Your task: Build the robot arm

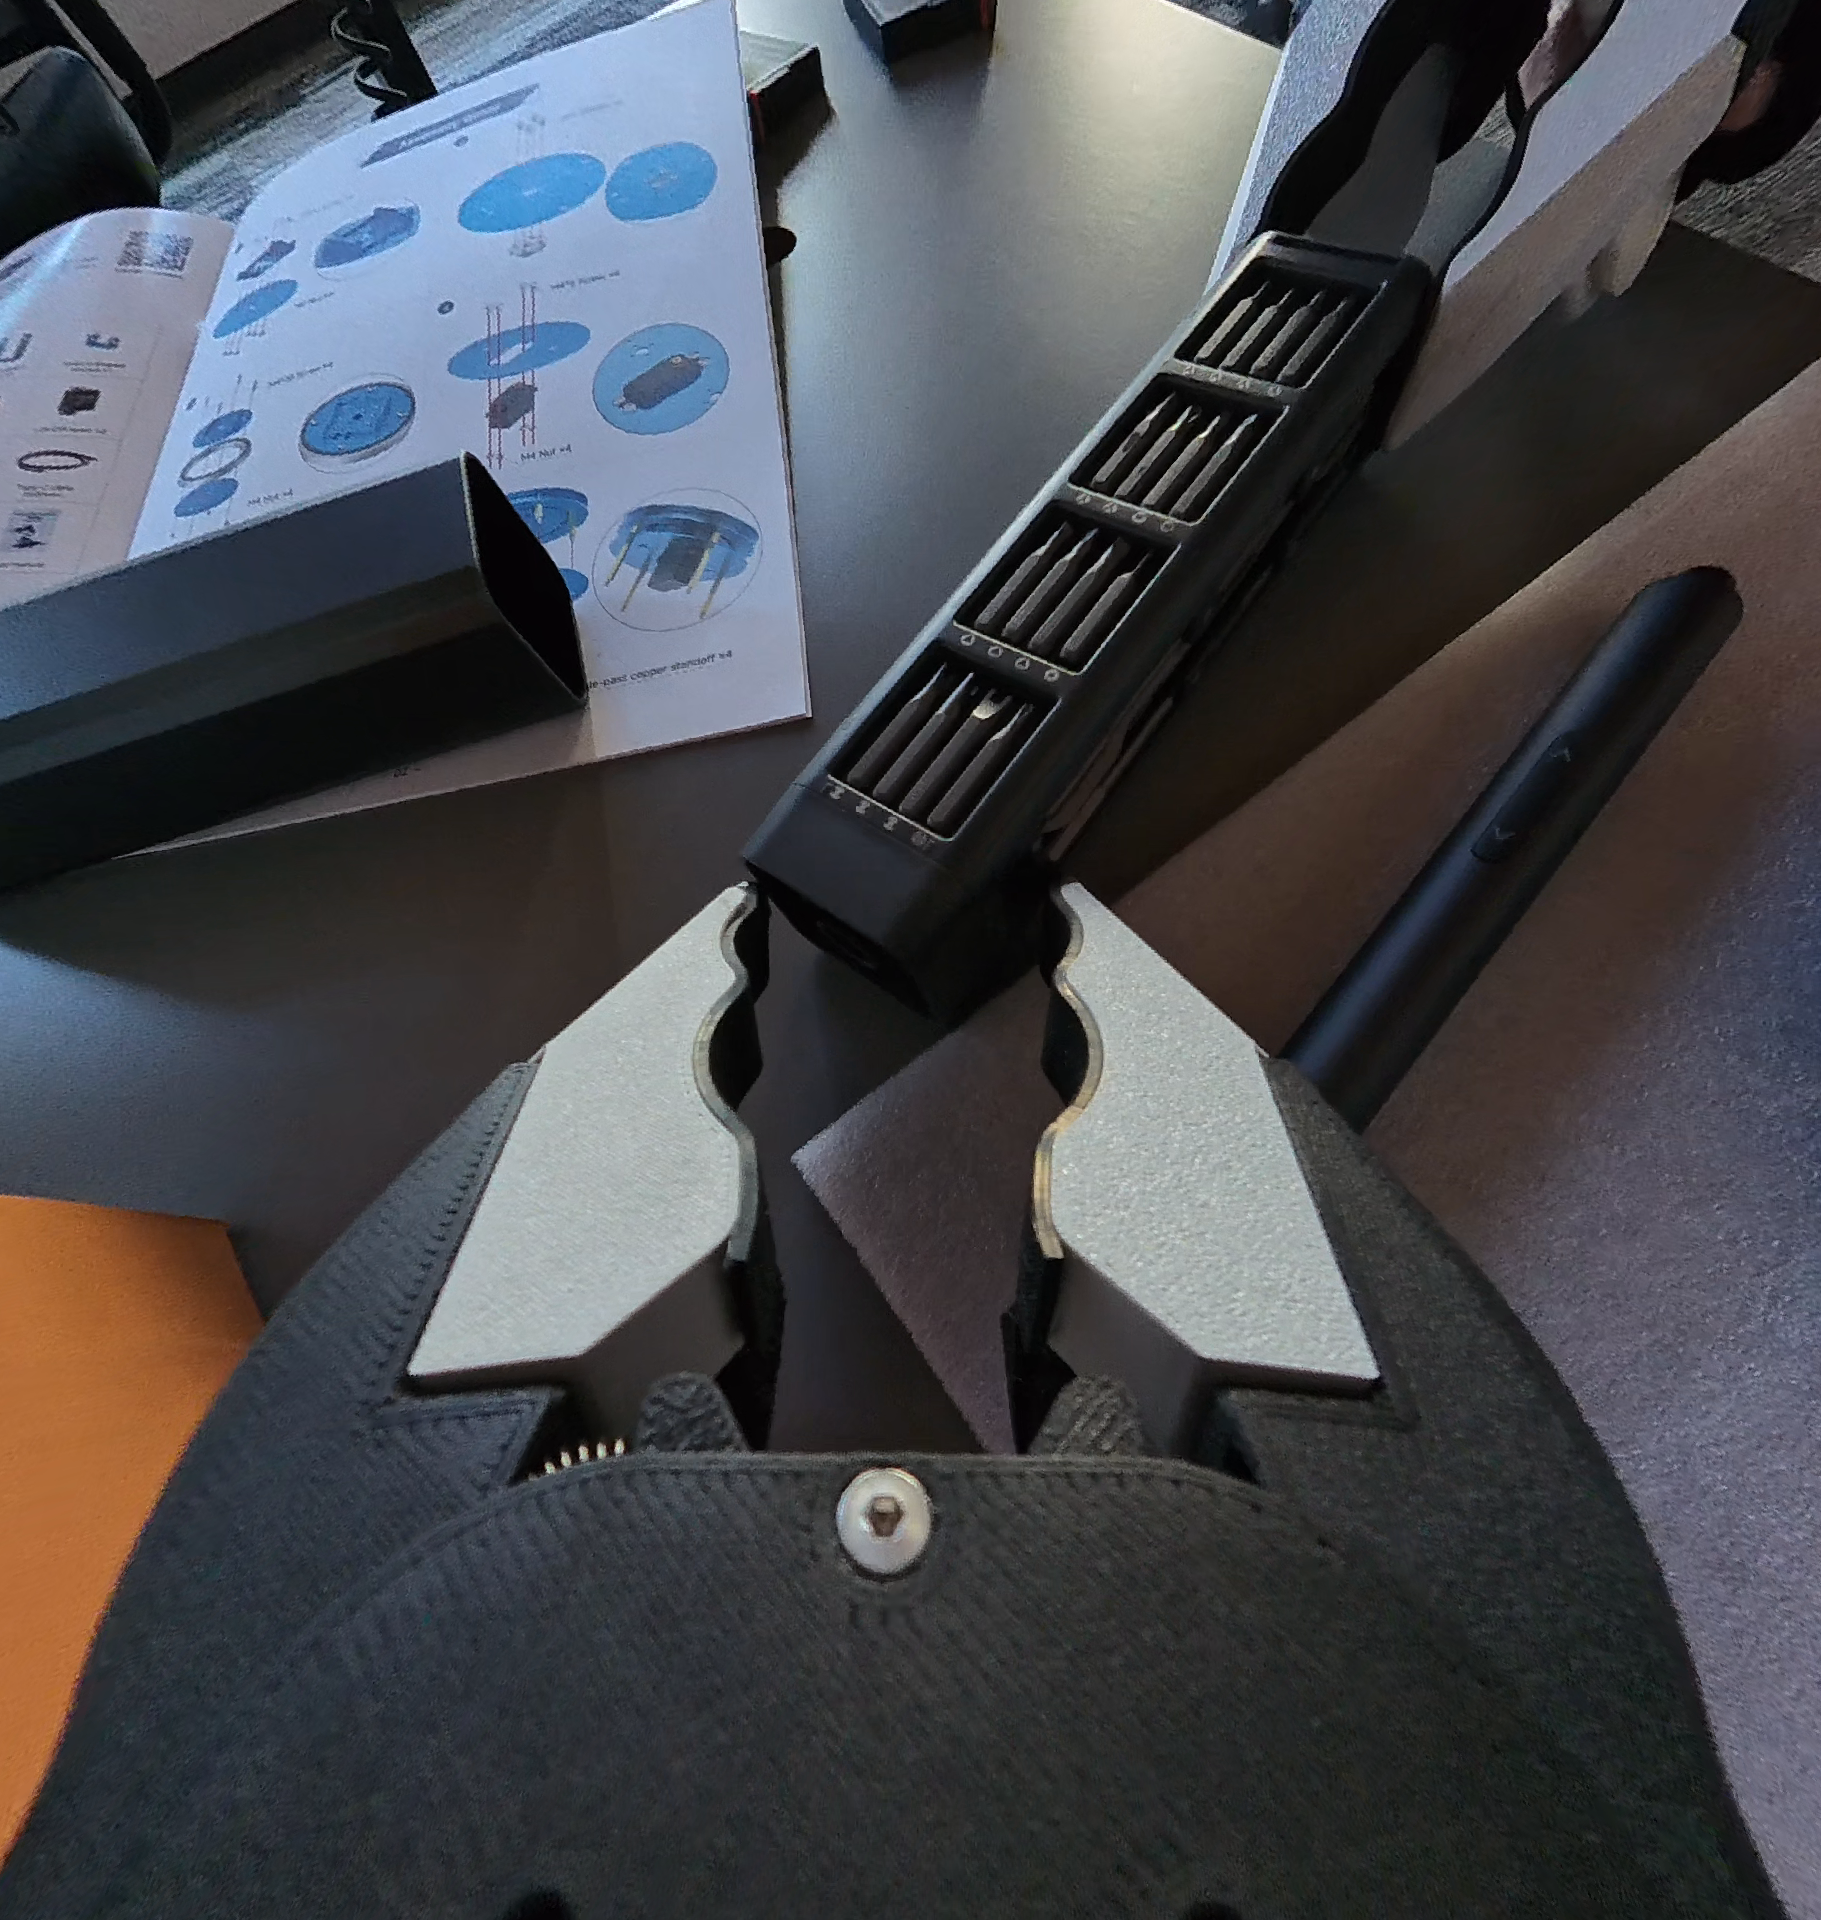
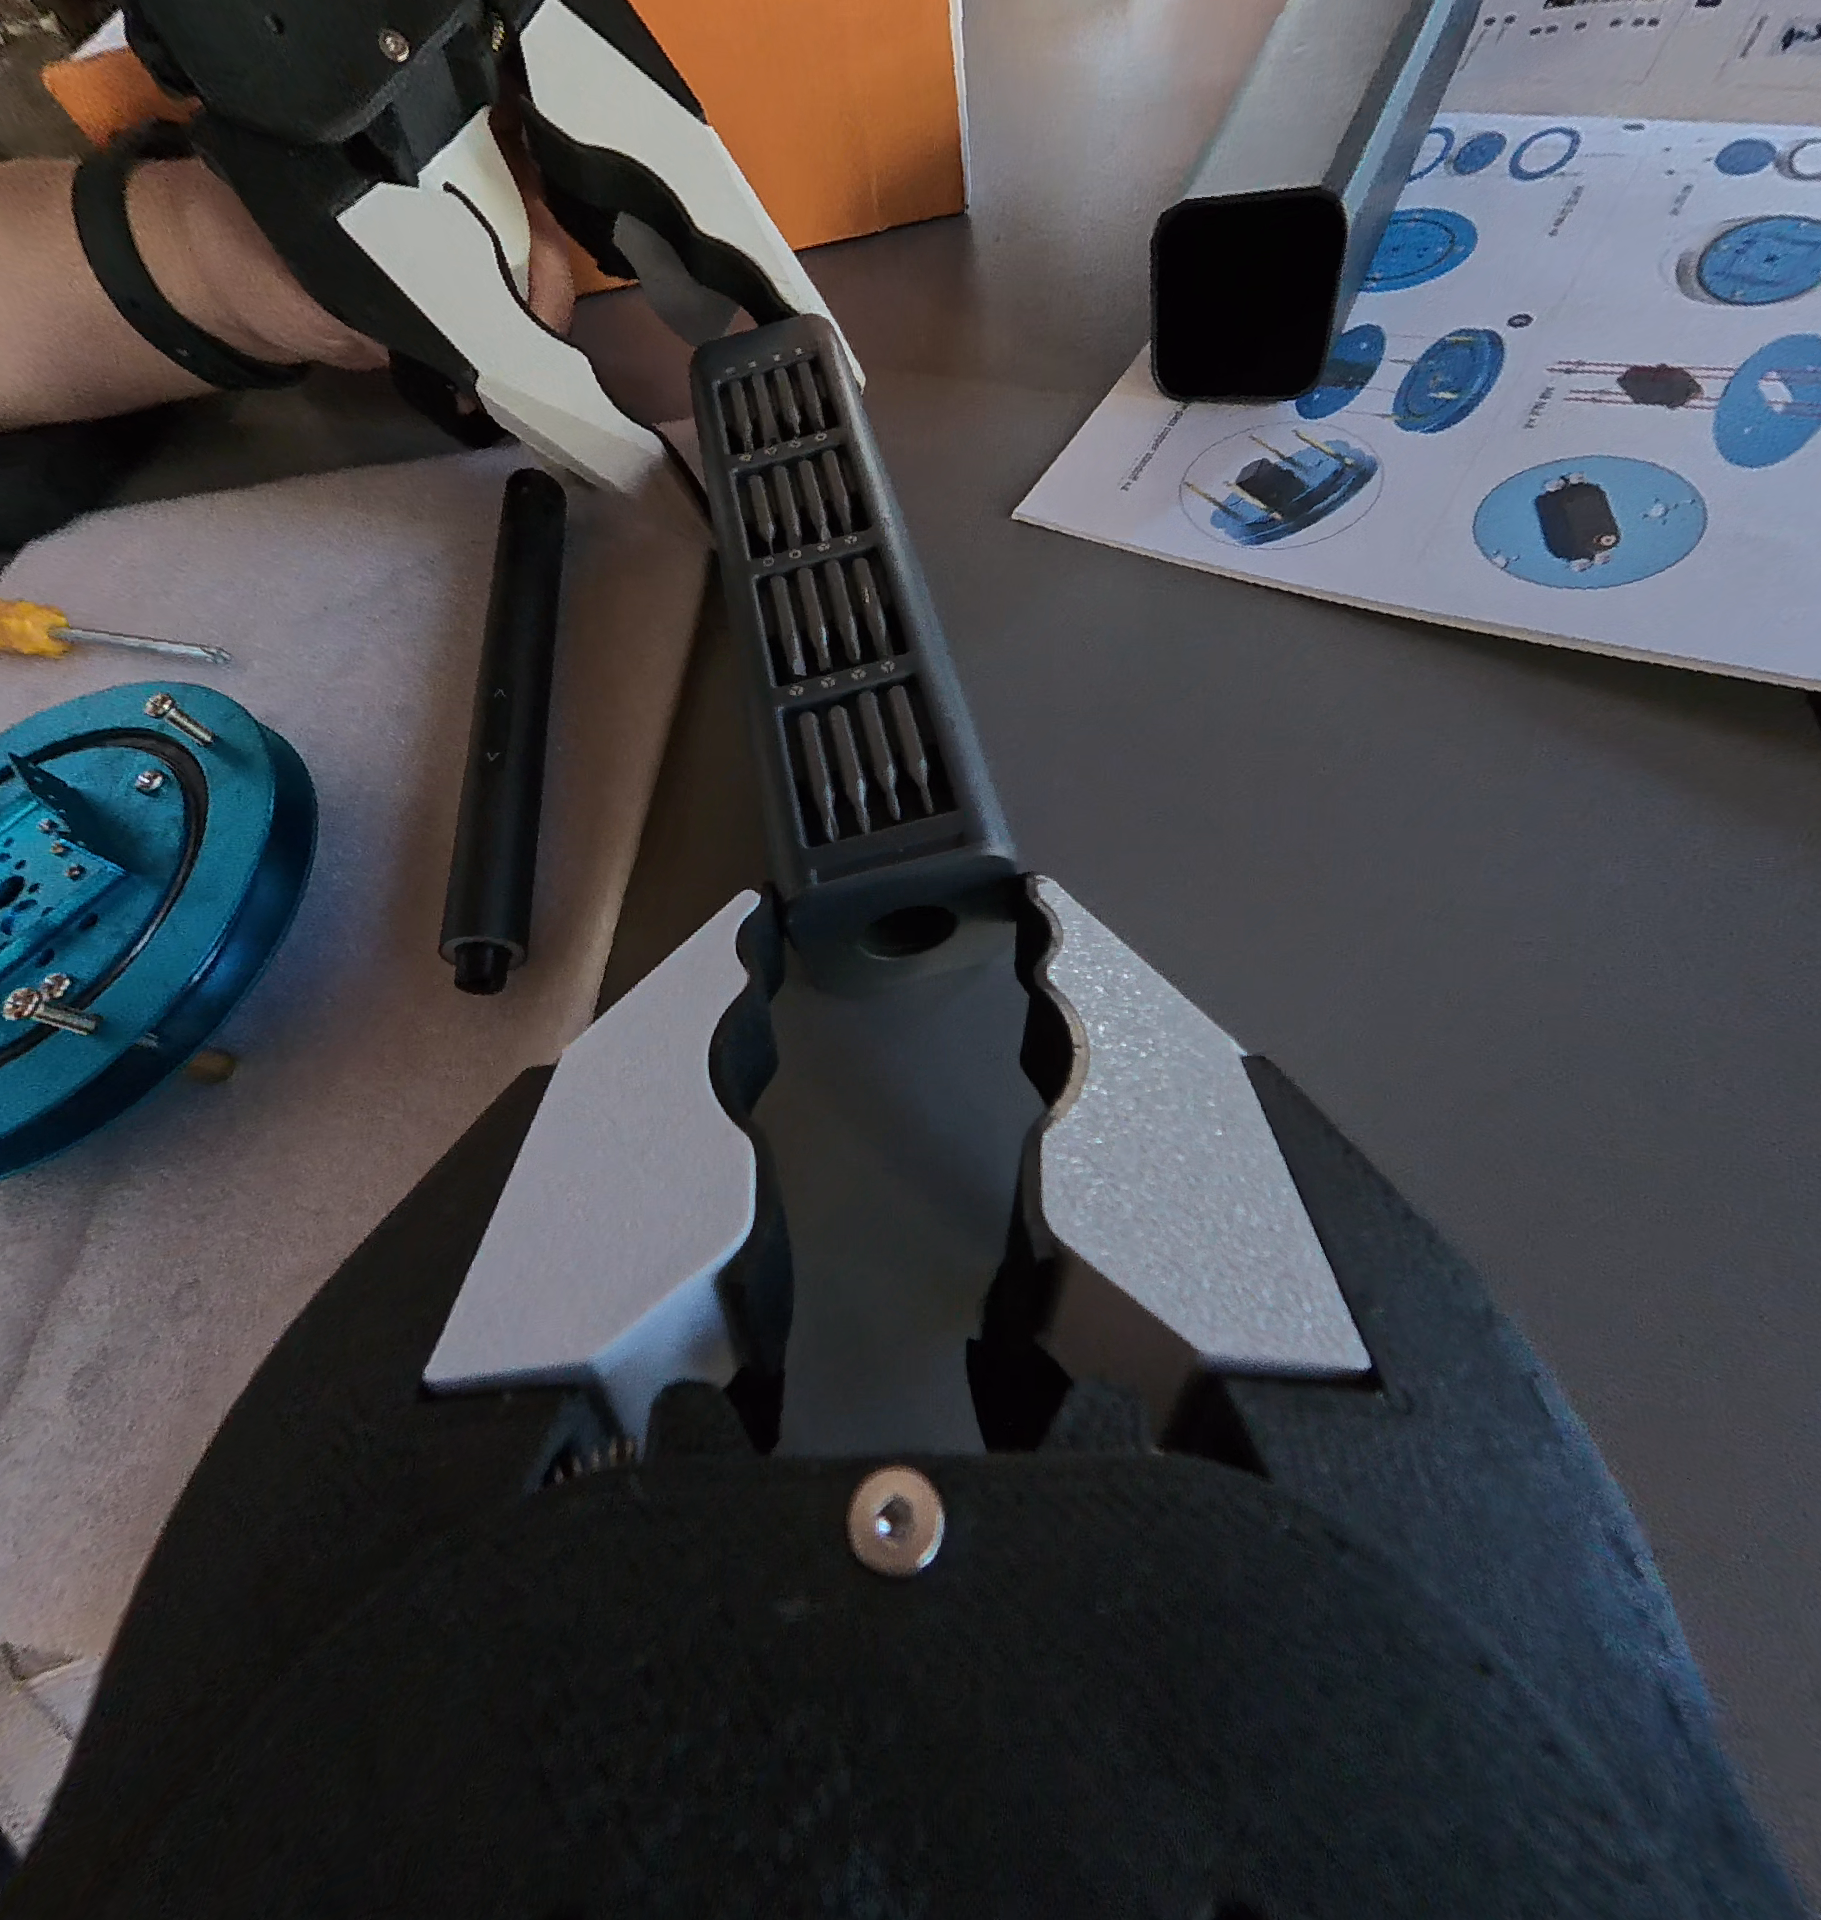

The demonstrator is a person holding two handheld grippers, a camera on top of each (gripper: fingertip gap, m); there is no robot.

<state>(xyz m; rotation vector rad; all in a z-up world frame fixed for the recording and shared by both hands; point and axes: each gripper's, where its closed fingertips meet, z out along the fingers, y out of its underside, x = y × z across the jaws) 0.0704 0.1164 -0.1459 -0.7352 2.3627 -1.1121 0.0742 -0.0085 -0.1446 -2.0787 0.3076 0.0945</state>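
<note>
Both claws on the bit rack

You had the left claw (image 1: 901,914) and right claw (image 2: 895,904) each clamped on an end of the long black plastic bit-holder tray (image 2: 844,623); rigid, probably light, likely slippery.

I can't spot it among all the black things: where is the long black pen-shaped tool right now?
The pen-shaped tool lies on the pale cloth, untouched, between the blue disc and the bit rack held at both ends by the grippers.

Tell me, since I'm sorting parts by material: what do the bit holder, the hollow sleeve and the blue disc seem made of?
Bit holder: matte black, probably plastic, with dull grey metallic bits.
Hollow sleeve: looks like metal with a satin dark grey finish; thin, even walls.
Blue disc: likely anodised aluminium; glossy blue metallic sheen, silver screws.
</note>
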